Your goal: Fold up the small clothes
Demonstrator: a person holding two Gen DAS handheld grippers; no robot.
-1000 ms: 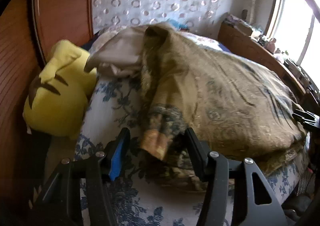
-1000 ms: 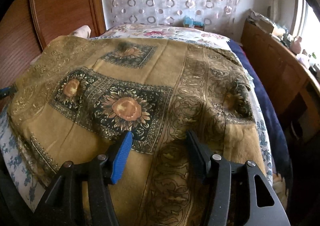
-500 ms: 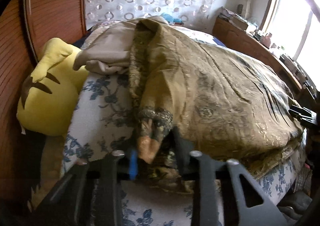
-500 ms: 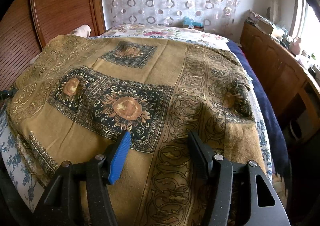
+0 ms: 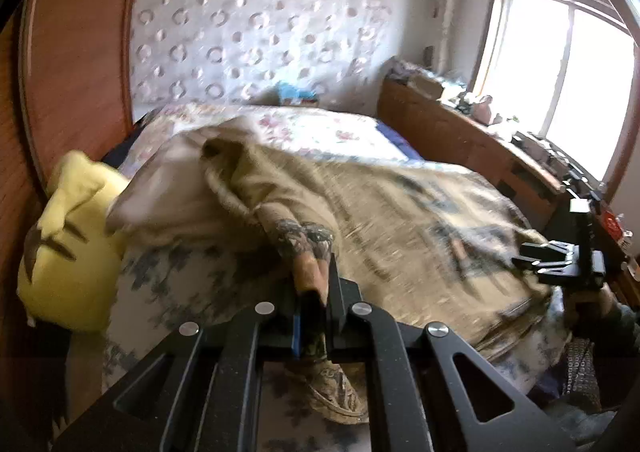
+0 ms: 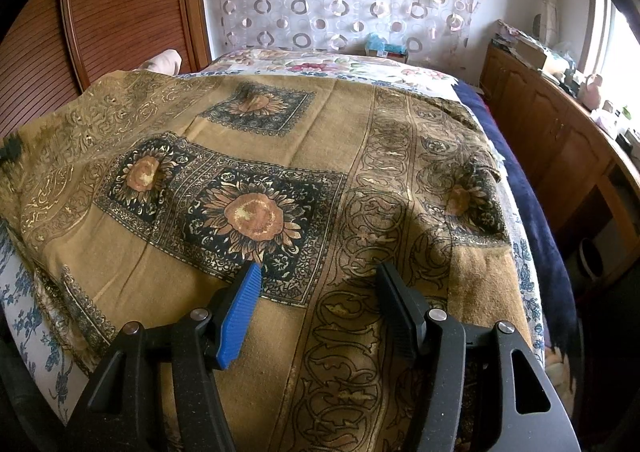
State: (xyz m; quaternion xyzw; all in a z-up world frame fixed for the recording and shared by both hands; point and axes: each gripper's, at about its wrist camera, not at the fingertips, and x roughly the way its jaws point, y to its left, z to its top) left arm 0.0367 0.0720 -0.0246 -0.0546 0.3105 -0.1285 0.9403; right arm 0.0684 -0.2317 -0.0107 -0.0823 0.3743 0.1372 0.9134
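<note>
A mustard cloth with sunflower squares [image 6: 248,212] is spread over the bed. In the left wrist view its near corner [image 5: 308,252] is pinched between the pads of my left gripper [image 5: 316,280], whose jaws are still closing, and the corner is lifted off the sheet. The rest of the cloth [image 5: 400,220] trails away to the right. My right gripper [image 6: 318,272] hovers open just above the cloth's near edge, with only flat fabric below its fingers. It also shows at the far right of the left wrist view as the right gripper [image 5: 560,264].
A yellow plush toy [image 5: 68,252] lies at the bed's left side, beside a beige garment [image 5: 172,192]. The blue-flowered sheet [image 5: 168,284] shows under the cloth. A wooden cabinet [image 6: 560,156] runs along the right, wooden panels [image 6: 120,12] along the left.
My left gripper has closed on the cloth's corner and risen with it, pulling the corner up. The right gripper has stayed where it was, open.
</note>
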